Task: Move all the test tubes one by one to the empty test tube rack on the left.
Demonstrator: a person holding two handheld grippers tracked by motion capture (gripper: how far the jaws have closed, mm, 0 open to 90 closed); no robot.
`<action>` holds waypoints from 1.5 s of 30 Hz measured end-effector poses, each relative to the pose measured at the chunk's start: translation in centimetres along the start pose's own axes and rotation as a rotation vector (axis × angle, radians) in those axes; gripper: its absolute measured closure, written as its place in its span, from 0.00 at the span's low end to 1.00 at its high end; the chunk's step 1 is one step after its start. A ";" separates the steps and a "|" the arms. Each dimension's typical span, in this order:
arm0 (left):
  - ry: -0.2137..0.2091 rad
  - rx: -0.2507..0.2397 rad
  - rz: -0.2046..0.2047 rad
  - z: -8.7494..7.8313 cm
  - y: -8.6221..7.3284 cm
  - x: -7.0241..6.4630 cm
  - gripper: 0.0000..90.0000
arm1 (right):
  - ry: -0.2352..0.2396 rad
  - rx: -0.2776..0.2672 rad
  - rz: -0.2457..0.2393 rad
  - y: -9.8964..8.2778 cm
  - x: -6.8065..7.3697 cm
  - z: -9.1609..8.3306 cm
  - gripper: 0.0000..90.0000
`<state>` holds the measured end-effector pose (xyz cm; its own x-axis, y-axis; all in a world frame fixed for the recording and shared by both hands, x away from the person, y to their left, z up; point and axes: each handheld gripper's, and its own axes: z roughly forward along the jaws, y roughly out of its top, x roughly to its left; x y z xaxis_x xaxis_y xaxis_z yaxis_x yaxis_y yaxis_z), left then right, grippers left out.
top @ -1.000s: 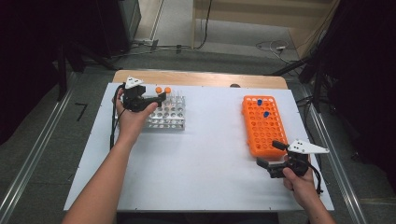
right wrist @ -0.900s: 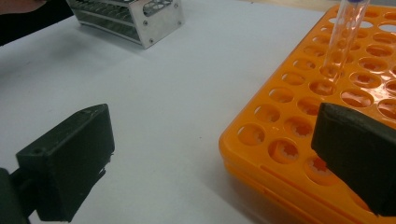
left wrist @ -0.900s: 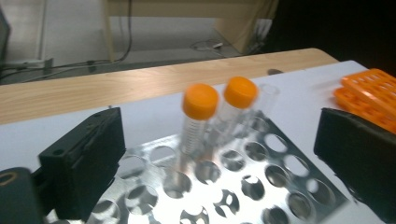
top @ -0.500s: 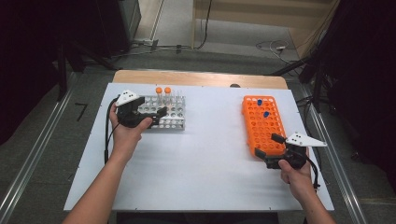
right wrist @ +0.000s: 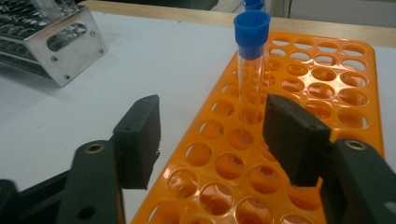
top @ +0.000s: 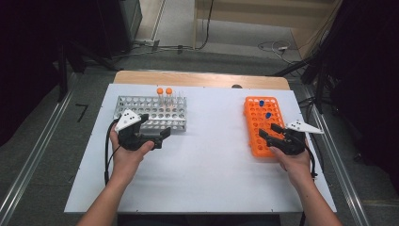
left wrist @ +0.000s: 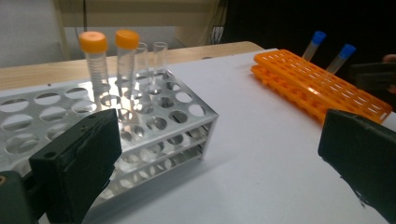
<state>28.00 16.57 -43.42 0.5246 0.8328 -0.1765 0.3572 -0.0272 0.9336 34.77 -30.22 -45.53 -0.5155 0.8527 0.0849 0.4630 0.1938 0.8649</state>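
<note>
Right now the right claw (right wrist: 212,140) is lining up on the nearer blue-cap tube (right wrist: 252,60) in the orange rack (right wrist: 299,186). Tube is standing upright, long axis vertical, sitting dead ahead of the jaws and just beyond the tips, slightly toward the right pad. Jaws have just been closing down to roughly half gap, nothing between them yet, so not gripping. Second blue tube (top: 261,102) is sitting farther back in the same rack.

Left claw (top: 153,136) is hanging fully open and empty, just in front of the metal rack (left wrist: 154,135). Two orange-cap tubes (left wrist: 95,65) are standing at that rack's far side, up and left of its jaws, well beyond reach.

My read: right hand is clearly the nearer one for the blue tube; left is well apart across the table. Next move is looking like a short push straight ahead so the pads straddle the tube body below the cap, then squeeze. Risk: pads are riding low over the rack holes, could clip the rack.
</note>
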 end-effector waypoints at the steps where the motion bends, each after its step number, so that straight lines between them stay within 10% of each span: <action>1: -0.007 -0.003 -0.001 -0.1 -0.1 -0.2 0.00 | -0.010 0.006 0.005 0.1 -0.1 0.3 0.52; 9: -0.033 0.011 0.009 -0.3 -1.6 -1.4 0.00 | -0.103 0.095 0.103 0.8 -0.9 2.3 0.69; 27: -0.043 0.021 0.021 0.0 -2.0 -2.1 0.00 | -0.176 0.171 0.081 1.8 -0.3 3.9 0.82; 39: -0.067 0.021 0.037 0.0 -1.8 -2.4 0.00 | -0.178 0.047 0.036 1.4 0.0 2.2 0.84; 45: -0.103 0.023 0.049 0.3 -1.5 -3.0 0.00 | -0.099 0.001 -0.017 1.7 0.7 0.3 0.84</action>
<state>26.09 13.98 -44.42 0.6181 0.7690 -0.1633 0.3467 -0.0801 0.9346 35.44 -29.16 -44.16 -0.4493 0.8931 0.0211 0.4555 0.2087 0.8654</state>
